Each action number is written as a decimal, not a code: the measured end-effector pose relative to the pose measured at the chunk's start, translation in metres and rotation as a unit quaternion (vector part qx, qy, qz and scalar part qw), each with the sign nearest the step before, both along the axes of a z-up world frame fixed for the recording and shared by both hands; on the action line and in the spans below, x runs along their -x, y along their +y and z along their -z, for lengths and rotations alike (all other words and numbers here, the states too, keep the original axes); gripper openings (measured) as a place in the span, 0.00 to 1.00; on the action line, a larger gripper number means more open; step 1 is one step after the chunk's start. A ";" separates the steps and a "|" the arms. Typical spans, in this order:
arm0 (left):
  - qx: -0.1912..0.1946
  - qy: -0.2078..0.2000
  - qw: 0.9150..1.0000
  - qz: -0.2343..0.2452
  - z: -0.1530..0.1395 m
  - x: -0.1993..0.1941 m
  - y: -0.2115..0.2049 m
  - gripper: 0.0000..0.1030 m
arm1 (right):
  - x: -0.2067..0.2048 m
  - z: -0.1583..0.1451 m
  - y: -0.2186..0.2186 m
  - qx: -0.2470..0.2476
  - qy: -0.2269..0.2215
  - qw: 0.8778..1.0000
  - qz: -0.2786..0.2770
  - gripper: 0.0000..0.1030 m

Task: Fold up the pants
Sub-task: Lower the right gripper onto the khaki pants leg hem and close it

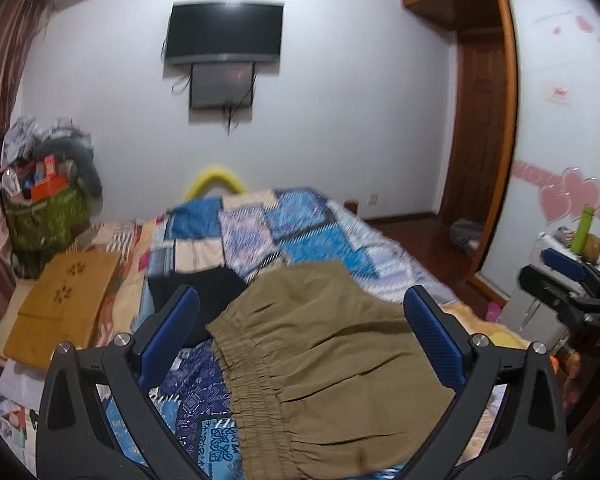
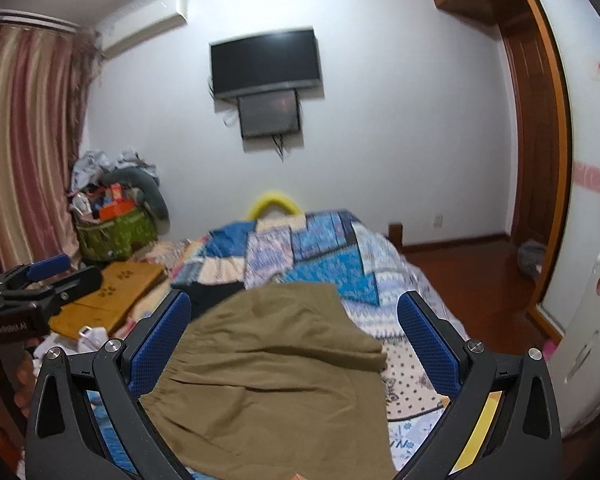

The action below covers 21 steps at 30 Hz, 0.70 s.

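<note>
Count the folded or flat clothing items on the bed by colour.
Olive-brown pants: 1
Black garment: 1
Mustard-yellow item: 1
Total: 3

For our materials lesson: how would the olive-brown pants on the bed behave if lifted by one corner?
The olive-brown fabric pants would probably droop limply, since they lie wrinkled and flat on the patchwork quilt. The gathered elastic waistband would likely bunch and stretch.

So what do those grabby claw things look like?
Both match: the left gripper and right gripper have black, wishbone-shaped plastic frames with silver round bolts, and two flat fingers covered in bumpy blue pads. Small white lettering marks their black bodies.
</note>
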<state>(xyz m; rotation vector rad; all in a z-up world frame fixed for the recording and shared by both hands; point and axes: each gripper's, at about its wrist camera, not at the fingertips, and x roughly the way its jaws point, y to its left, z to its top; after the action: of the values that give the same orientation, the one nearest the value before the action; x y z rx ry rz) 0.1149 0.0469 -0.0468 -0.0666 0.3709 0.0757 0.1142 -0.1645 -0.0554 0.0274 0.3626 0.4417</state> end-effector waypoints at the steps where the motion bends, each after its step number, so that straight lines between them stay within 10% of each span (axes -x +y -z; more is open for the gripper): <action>1: 0.001 0.018 1.000 -0.007 0.010 -0.015 0.008 1.00 | -0.008 0.004 -0.002 0.006 0.008 1.000 0.004 1.00; 17: 0.041 0.285 0.957 -0.031 0.154 -0.143 0.100 1.00 | -0.128 0.117 -0.027 0.081 0.212 0.974 -0.006 0.99; 21: 0.035 0.327 0.944 -0.013 0.181 -0.158 0.101 0.87 | -0.154 0.135 -0.031 0.066 0.247 0.967 -0.014 0.92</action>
<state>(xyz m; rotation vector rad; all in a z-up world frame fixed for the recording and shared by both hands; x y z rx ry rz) 0.2729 0.1483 -0.2277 -0.1172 1.0393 0.1108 0.2678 -0.1957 -0.1900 0.0021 0.8851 0.4349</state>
